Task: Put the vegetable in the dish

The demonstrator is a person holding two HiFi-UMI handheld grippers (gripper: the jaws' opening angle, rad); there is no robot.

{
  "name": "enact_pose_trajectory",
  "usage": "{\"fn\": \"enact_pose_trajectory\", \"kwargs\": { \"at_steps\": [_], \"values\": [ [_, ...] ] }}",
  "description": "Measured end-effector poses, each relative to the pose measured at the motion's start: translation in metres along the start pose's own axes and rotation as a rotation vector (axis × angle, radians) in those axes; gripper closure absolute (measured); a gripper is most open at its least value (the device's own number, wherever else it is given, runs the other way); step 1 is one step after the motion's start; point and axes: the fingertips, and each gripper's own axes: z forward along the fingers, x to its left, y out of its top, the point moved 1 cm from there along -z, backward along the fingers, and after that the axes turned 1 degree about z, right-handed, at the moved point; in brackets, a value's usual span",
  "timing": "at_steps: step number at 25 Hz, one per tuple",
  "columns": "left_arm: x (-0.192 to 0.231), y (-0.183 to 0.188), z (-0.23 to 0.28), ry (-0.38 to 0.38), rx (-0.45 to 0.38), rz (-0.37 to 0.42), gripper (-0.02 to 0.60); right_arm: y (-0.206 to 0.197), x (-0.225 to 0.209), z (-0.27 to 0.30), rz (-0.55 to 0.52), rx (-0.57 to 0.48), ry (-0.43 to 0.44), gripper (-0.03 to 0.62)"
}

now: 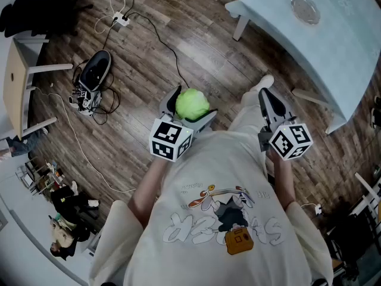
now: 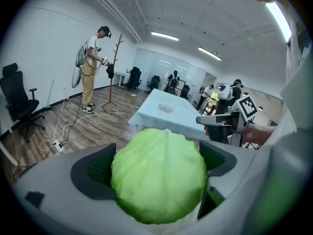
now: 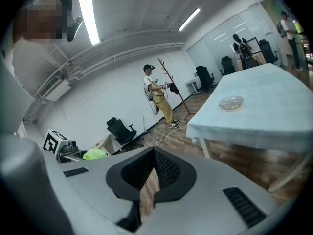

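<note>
A round green cabbage (image 1: 191, 104) sits between the jaws of my left gripper (image 1: 189, 108), which is shut on it; in the left gripper view the cabbage (image 2: 159, 174) fills the gap between both pads. My right gripper (image 1: 269, 100) is held in front of the person's chest with its jaws shut and nothing in them; its pads (image 3: 166, 168) meet at the tips. A small clear glass dish (image 1: 305, 8) lies on the pale blue table (image 1: 333, 46) at the upper right, also seen as the dish (image 3: 231, 102) in the right gripper view.
Wooden floor below. Cables and a power strip (image 1: 121, 20) run across the floor at upper left, near a dark device (image 1: 94, 70). A wooden desk edge (image 1: 15, 82) is at far left. Other people (image 2: 90, 67) and office chairs (image 2: 17, 99) stand across the room.
</note>
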Motion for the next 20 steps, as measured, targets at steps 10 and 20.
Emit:
{"fn": "enact_pose_trajectory", "kwargs": {
  "at_steps": [10, 20],
  "values": [
    [-0.042, -0.032, -0.081, -0.174, -0.023, -0.008, 0.046, -0.075, 0.13, -0.072, 0.022, 0.02, -0.025, 0.572],
    [-0.106, -0.018, -0.076, -0.261, -0.027, 0.119, 0.046, -0.058, 0.127, -0.102, 0.032, -0.11, -0.027, 0.571]
  ]
}}
